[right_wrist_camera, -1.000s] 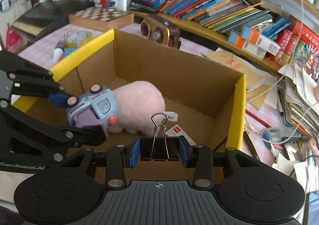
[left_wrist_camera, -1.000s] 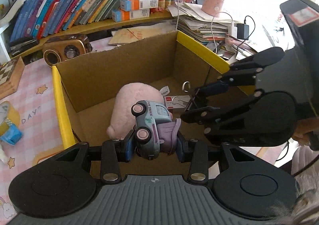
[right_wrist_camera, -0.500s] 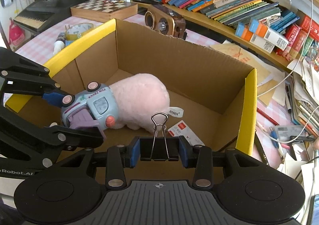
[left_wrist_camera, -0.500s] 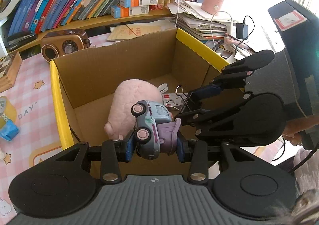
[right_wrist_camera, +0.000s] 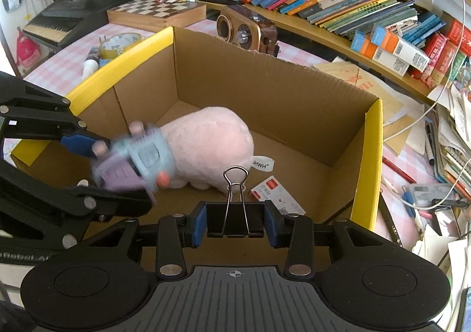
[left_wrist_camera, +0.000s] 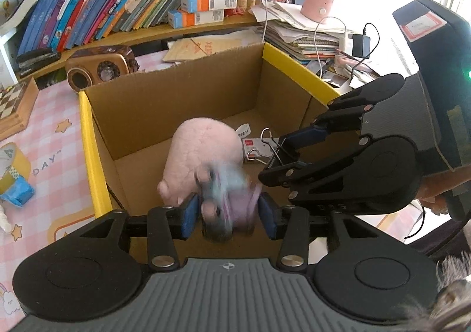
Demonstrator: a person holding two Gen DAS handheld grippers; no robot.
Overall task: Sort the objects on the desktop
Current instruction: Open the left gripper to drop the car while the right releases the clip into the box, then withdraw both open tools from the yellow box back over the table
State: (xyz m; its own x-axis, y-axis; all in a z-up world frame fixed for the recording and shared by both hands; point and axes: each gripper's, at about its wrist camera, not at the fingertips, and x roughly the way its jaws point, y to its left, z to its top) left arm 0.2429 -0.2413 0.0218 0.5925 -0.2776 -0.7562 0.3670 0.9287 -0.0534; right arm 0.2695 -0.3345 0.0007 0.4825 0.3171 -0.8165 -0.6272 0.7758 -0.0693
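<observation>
Because both hands hang over the open cardboard box (left_wrist_camera: 97, 155), anything let go should land inside it: the left gripper (left_wrist_camera: 229, 211) has just been opening, and the blurred toy truck (left_wrist_camera: 226, 202) between its pads looks freed and dropping beside the pink plush (left_wrist_camera: 203, 152). Just right of it, the right gripper (right_wrist_camera: 235, 221) stays clamped on a black binder clip (right_wrist_camera: 235, 214). Only the right wrist view shows the clip squarely gripped and the truck's side.
</observation>
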